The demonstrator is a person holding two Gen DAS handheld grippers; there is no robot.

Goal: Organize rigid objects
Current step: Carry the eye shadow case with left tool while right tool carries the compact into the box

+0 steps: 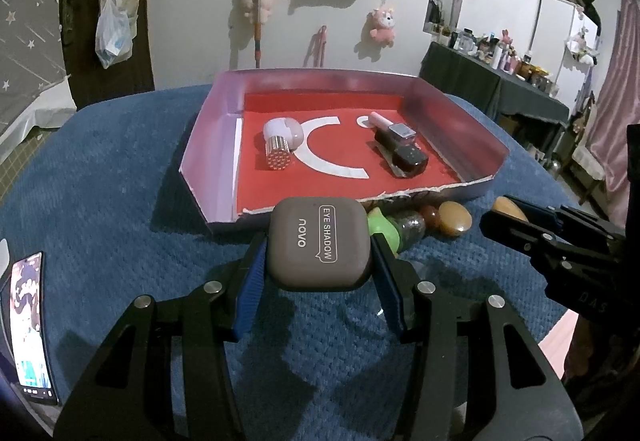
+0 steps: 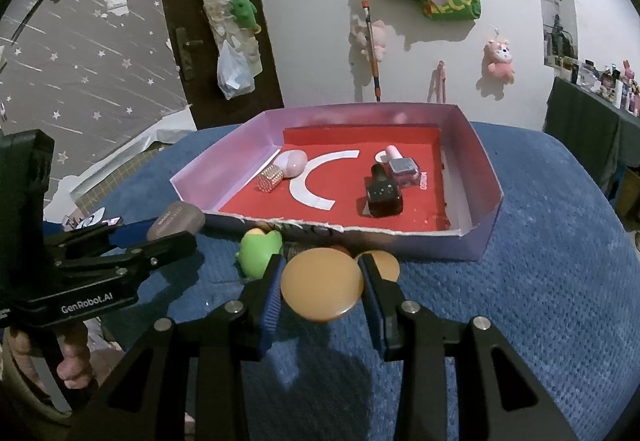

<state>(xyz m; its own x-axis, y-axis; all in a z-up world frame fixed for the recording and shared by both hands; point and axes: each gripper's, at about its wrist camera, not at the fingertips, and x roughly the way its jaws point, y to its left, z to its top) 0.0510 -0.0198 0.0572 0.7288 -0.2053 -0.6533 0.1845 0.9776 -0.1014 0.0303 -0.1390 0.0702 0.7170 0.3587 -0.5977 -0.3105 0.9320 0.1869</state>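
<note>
My left gripper (image 1: 318,241) is shut on a grey-brown eye shadow case (image 1: 318,241) and holds it above the blue cloth, just in front of the pink box (image 1: 208,129). The case also shows in the right wrist view (image 2: 176,225). My right gripper (image 2: 322,283) is shut on a round amber stone (image 2: 322,283) in front of the box's (image 2: 484,177) torn front edge. Inside the box lie a white and pink roller (image 1: 280,139), a black nail polish bottle (image 1: 408,159) and a pink bottle with a silver cap (image 1: 394,127).
A green toy (image 2: 260,247), a second amber stone (image 2: 386,265) and a dark bottle (image 1: 410,227) lie on the cloth before the box. A phone (image 1: 30,325) lies at the far left. A dark cluttered table (image 1: 500,81) stands at the right.
</note>
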